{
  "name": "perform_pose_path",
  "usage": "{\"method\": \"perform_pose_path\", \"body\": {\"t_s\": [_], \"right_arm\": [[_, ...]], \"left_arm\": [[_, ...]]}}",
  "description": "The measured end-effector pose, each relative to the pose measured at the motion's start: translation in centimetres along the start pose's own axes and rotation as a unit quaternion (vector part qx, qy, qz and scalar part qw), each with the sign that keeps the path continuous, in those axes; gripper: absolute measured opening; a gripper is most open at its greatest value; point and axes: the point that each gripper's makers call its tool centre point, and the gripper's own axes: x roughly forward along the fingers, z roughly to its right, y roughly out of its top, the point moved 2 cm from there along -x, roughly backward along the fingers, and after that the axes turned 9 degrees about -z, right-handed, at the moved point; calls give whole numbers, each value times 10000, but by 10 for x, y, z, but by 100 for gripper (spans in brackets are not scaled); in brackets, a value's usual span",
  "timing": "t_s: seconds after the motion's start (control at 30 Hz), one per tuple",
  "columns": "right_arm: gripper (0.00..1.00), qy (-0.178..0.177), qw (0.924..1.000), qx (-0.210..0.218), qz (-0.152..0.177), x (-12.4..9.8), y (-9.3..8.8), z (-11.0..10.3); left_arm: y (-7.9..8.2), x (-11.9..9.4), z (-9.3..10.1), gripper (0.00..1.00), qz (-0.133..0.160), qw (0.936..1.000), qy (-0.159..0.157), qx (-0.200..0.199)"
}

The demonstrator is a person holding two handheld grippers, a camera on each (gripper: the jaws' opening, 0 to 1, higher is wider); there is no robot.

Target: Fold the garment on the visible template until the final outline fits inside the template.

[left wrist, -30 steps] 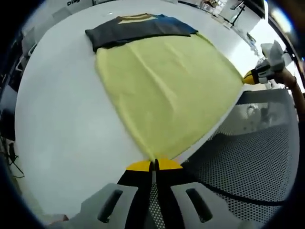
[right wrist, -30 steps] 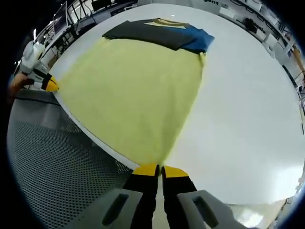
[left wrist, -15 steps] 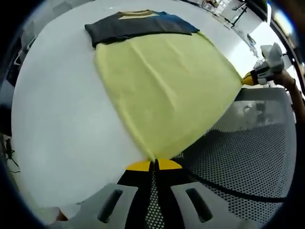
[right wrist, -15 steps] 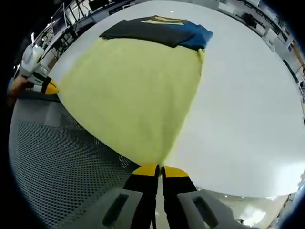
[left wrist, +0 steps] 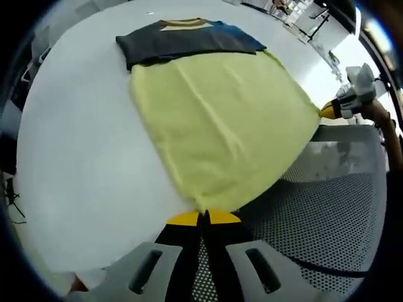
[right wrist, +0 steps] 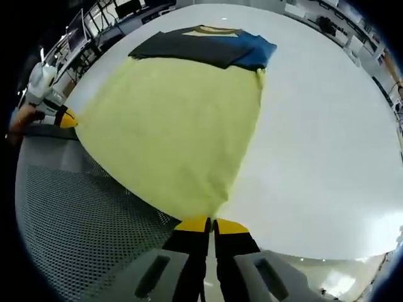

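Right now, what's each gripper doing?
Left gripper: shut on the yellow garment corner.
Right gripper: shut on the garment's other near corner.

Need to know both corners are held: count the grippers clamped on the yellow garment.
2. The left gripper is shut on the yellow garment at one near corner; the right gripper is shut on the other near corner.

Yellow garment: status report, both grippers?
Left gripper and right gripper each shut on a near corner of the yellow cloth garment. Garment stretched flat over white table. Dark folded end far side. Nothing in the way.
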Motion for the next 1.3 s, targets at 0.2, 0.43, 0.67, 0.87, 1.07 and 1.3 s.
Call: {"method": "perform_pose_path", "body": {"t_s": [0.2,0.43,0.67,0.87,1.07,1.3], "right_arm": [[0,165,9990,216,357,-12,15,4],[0,178,9958,262,853,-29,41,14],[0,112,9939,197,1081,-43,60,20],[0,15,9896,221,1418,-58,82,29],[0,46,9819,411,1848,-76,107,37],[0,9,9758,495,2129,-89,130,46]], "left_arm": [[13,-9,-2,0,235,9997,0,-45],[37,-25,-12,0,626,9978,28,-222],[63,-44,-26,0,1175,9915,8,-563],[87,-67,-36,0,1741,9823,-5,-694],[106,-81,-43,0,2032,9766,38,-707],[132,-94,-53,0,2337,9701,72,-657]]}}
